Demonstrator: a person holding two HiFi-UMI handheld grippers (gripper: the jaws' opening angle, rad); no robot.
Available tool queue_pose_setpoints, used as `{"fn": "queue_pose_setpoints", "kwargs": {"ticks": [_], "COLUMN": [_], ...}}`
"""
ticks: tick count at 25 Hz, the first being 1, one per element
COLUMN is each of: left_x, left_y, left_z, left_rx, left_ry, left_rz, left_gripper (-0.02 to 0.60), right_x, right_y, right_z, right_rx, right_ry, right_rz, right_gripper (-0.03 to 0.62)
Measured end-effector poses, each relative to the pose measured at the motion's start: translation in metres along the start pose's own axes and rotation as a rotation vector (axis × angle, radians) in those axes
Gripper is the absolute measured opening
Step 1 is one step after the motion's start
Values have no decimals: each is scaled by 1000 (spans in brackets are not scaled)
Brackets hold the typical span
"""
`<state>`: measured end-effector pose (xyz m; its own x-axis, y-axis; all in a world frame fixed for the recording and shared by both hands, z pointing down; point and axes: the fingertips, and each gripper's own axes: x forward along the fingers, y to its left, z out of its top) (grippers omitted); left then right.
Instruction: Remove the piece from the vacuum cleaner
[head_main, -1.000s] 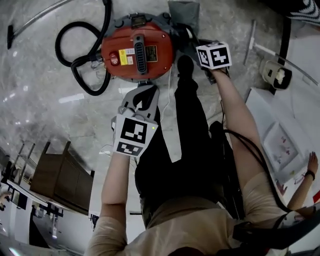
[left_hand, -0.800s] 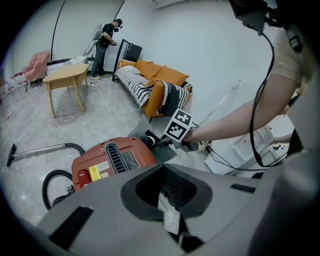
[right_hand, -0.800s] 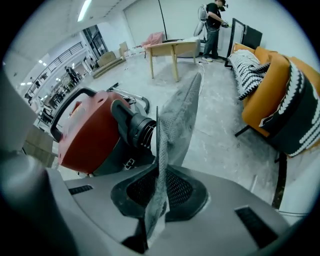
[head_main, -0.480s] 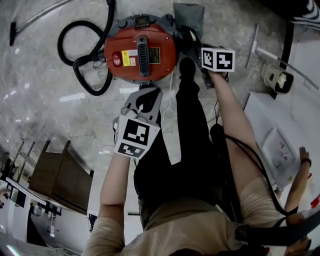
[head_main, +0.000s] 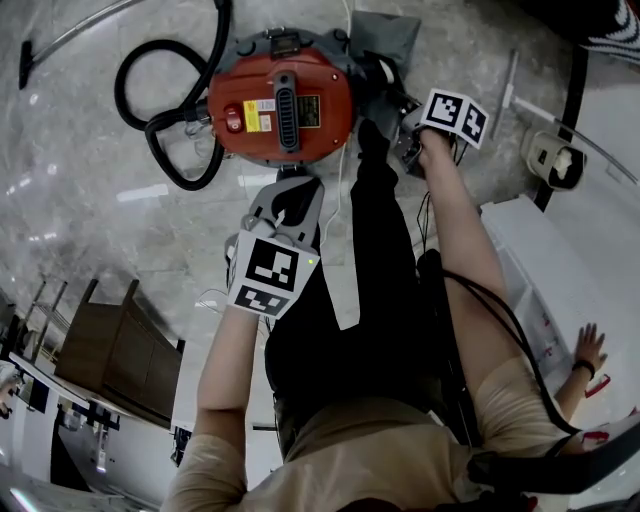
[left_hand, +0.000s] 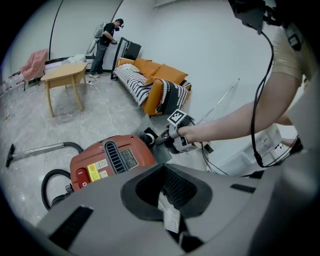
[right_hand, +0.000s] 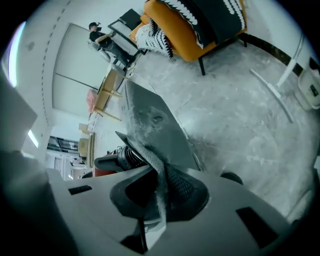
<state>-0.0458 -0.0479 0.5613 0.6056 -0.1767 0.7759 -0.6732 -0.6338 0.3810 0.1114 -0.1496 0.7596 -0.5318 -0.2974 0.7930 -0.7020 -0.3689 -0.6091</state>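
The red vacuum cleaner (head_main: 280, 100) (left_hand: 112, 160) stands on the marble floor, its black hose (head_main: 160, 110) looped at its left. A dusty grey flat piece (head_main: 385, 32) (right_hand: 155, 125) sticks out at its right rear, next to a black ribbed port (right_hand: 130, 155). My right gripper (head_main: 400, 100) (right_hand: 157, 192) is shut on the edge of that grey piece, just right of the cleaner. My left gripper (head_main: 285, 200) (left_hand: 167, 192) hovers in front of the cleaner, pointing at it, with its jaws together and nothing in them.
The person's dark legs (head_main: 370, 280) run down between the two arms. A white cabinet (head_main: 560, 290) and a small white device (head_main: 550, 150) sit at the right. A metal wand (head_main: 60, 40) lies at the far left. An orange sofa (left_hand: 160, 85) and a wooden table (left_hand: 65, 75) stand beyond.
My right gripper has shifted a little to the right and tilted, still holding the grey piece. The left gripper has stayed put.
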Motion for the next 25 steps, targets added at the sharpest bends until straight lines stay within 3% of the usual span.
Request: {"fn": "queue_pose_setpoints", "kwargs": {"ticks": [3, 5, 7, 15, 22, 24, 25], "left_x": [1, 1, 1, 8, 12, 13, 13], "left_y": [-1, -1, -1, -2, -4, -3, -3], "left_z": [0, 1, 3, 6, 7, 7, 7], "left_rx": [1, 3, 7, 35, 47, 48, 48], "left_ry": [4, 6, 8, 33, 47, 52, 54], "left_rz": [-2, -5, -8, -23, -34, -36, -37], "left_gripper": [3, 3, 3, 3, 3, 3, 3], "right_x": [0, 0, -1, -2, -3, -4, -4], "right_y": [-1, 0, 0, 2, -3, -4, -5], "right_z": [0, -1, 0, -2, -3, -1, -1], "right_rx": [83, 71, -60, -847, -1092, -1113, -1073], "right_ry": [-12, -11, 12, 141, 100, 70, 52], "right_rz": [30, 27, -15, -274, -373, -392, -386], "right_gripper": [35, 35, 35, 29, 28, 28, 28]}}
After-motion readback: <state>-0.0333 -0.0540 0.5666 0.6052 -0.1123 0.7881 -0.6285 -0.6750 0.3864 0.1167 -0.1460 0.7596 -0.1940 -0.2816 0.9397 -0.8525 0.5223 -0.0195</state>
